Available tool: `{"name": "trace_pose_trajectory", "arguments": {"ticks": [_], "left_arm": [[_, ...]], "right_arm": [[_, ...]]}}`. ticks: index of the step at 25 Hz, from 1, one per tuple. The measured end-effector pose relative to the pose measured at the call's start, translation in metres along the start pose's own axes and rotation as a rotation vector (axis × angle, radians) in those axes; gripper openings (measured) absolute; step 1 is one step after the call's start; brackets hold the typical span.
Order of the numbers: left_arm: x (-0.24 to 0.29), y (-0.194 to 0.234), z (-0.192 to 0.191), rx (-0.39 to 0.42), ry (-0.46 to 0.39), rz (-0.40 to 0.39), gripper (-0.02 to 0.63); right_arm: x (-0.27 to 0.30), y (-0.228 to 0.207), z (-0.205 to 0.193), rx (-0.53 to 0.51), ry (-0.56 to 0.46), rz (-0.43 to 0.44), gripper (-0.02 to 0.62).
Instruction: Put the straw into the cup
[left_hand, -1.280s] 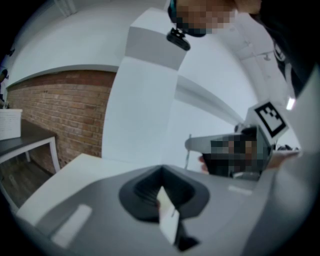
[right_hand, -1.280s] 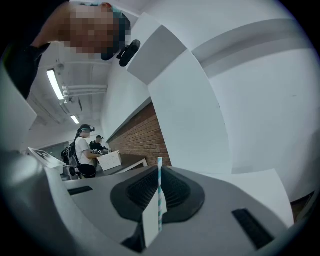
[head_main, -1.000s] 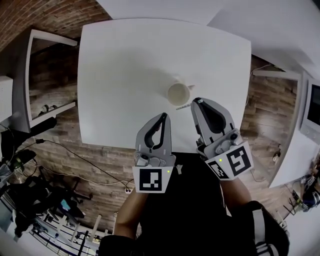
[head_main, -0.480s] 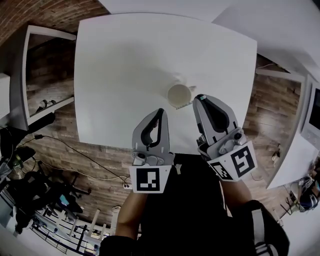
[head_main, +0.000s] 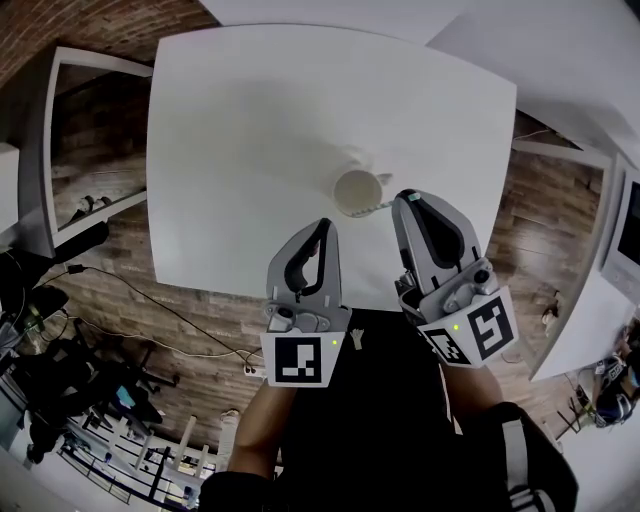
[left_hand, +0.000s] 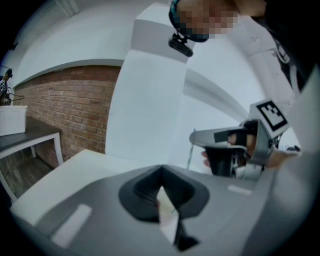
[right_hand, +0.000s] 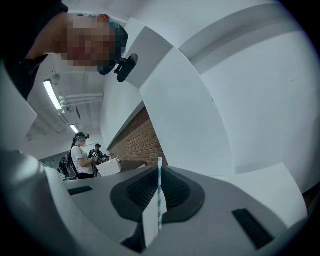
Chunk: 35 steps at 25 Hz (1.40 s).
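Pinching straw in right gripper fingers beside cup, left gripper fingers pressed together, empty; could tip cup w/ off-centre poke

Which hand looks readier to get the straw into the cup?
Right: the right gripper grips the straw, its tip close beside the cup. The left gripper is shut on nothing.

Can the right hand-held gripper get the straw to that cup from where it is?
Probably yes. The right hand-held gripper holds the straw close beside the cup, whose open mouth faces up, and nothing stands between them.
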<state>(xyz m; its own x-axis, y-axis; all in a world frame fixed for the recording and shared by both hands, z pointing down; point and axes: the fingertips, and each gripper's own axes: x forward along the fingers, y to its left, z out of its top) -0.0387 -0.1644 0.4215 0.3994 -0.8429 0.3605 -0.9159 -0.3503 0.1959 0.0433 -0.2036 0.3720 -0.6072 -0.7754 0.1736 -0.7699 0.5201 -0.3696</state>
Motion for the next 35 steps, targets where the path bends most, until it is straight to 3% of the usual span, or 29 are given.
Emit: {"name": "trace_pose_trajectory", "arguments": {"ticks": [35], "left_arm": [[0.003, 0.001, -0.011, -0.008, 0.006, 0.005, 0.003]], "right_arm": [[0.011, -0.026, -0.069, 0.031, 0.092, -0.057, 0.018]]}}
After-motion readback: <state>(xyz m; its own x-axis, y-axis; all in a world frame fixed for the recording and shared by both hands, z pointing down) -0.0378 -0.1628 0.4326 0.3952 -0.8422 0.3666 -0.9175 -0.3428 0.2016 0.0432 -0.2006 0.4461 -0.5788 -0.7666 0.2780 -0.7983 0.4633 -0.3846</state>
